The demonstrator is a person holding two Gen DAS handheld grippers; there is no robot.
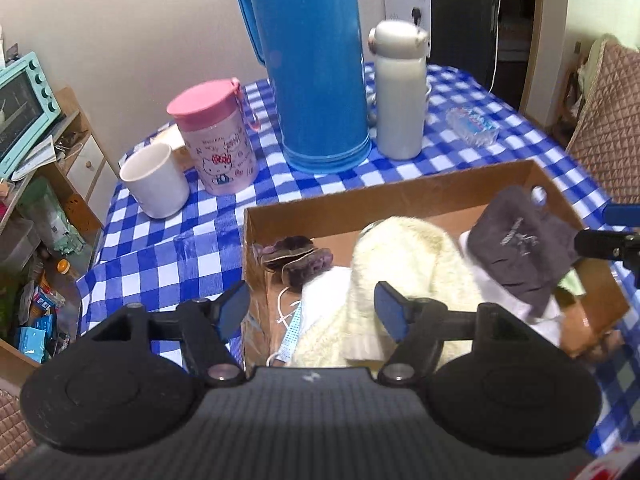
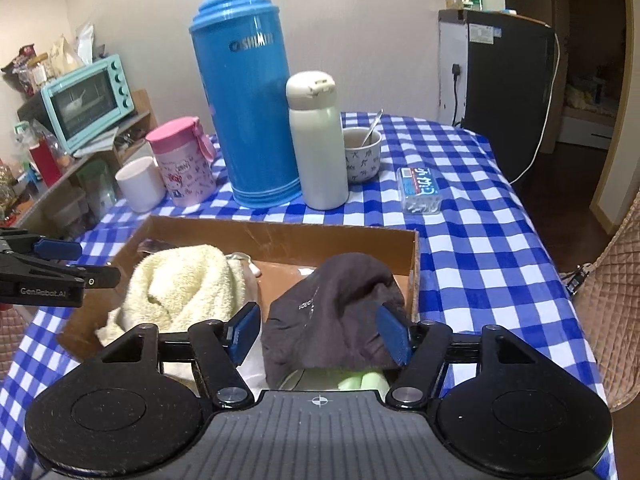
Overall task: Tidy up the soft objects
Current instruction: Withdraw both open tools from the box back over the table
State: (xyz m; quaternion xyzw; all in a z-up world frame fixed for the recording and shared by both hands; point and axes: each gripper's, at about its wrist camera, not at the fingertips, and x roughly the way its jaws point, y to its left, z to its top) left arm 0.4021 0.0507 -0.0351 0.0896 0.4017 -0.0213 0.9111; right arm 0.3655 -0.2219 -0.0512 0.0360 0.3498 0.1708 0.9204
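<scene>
A brown cardboard box (image 1: 400,196) (image 2: 280,236) sits on the blue checked tablecloth. In it lie a pale yellow fluffy towel (image 1: 404,264) (image 2: 188,280), a dark grey cloth (image 1: 520,248) (image 2: 332,312), small purple-brown fuzzy items (image 1: 296,260) and a blue face mask (image 1: 292,332). My left gripper (image 1: 312,312) is open above the box's near left part, over the towel's edge. My right gripper (image 2: 320,332) is open with its fingers either side of the grey cloth, which rests on white and light green things.
Behind the box stand a tall blue thermos (image 2: 248,100), a white flask (image 2: 318,144), a pink Hello Kitty cup (image 1: 216,140), a white mug (image 1: 154,180), a bowl with a spoon (image 2: 362,152) and a cotton swab box (image 2: 420,190). A quilted chair (image 2: 608,292) is at right.
</scene>
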